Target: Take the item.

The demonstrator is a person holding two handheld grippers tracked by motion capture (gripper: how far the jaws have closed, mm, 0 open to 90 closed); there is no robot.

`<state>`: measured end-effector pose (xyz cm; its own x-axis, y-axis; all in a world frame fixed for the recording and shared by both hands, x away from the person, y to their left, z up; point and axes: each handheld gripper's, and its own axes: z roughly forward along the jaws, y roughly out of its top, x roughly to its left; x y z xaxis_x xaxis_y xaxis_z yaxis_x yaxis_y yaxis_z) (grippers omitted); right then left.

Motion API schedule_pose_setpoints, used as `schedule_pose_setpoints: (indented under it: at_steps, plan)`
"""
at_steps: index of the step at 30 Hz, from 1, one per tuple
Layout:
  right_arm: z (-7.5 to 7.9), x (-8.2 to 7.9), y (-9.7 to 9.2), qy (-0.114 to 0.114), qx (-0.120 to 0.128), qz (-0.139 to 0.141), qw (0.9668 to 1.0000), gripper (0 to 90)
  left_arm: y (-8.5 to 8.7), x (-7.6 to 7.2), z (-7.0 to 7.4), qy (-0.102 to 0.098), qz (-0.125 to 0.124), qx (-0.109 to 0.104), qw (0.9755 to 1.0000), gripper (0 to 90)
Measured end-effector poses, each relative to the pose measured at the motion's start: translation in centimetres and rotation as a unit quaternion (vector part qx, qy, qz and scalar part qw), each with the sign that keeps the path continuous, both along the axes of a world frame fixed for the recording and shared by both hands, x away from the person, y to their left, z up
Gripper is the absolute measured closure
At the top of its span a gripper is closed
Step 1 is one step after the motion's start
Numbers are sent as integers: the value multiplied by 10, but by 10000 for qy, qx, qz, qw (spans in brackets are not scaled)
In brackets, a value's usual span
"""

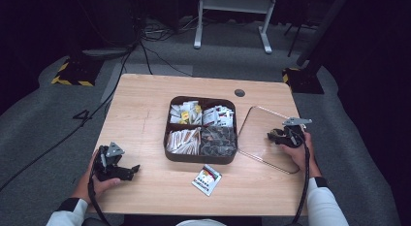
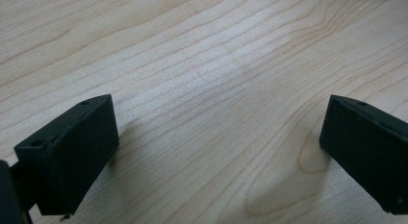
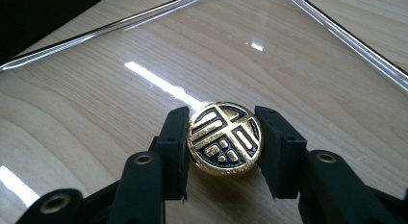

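Gold and black, the round knob [image 3: 224, 138] sits on the clear lid [image 3: 120, 75] right of the tray [image 1: 201, 158] — we see the right gripper [image 3: 224, 152] clamped on it, seemingly pads touching both sides. At near left, our left gripper [image 2: 219, 152] rests spread apart over bare table [image 2: 202, 65].

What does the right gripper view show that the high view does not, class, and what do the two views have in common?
Right gripper view alone: a round gold and black knob with an embossed pattern, sitting on the clear lid, and the two black jaws pressed against its left and right sides.

High view alone: the brown four-part box of packets, a loose packet in front of it, and the left gripper resting near the table's left front, jaws open.

Both: the right gripper over the clear lid on the wooden table.
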<state>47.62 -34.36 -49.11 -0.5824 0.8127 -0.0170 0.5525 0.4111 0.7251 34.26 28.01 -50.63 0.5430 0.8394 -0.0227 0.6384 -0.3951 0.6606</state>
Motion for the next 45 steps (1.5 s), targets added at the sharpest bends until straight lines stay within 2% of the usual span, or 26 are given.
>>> schedule_pose_setpoints:
  at_steps: [8,14,30,45]
  plan:
    - [1,-3,-12,-45,69,-264,9996,585,0,0,0,-11,-9,5,10000,2]
    - [4,-4,-20,-90,99,-342,9993,585,0,0,0,-20,-3,3,10000,2]
    - [26,-10,-20,-291,179,-263,9991,585,0,0,0,-22,-1,1,10000,2]
    - [57,-17,-9,-529,226,-96,9983,585,0,0,0,-23,-2,3,10000,2]
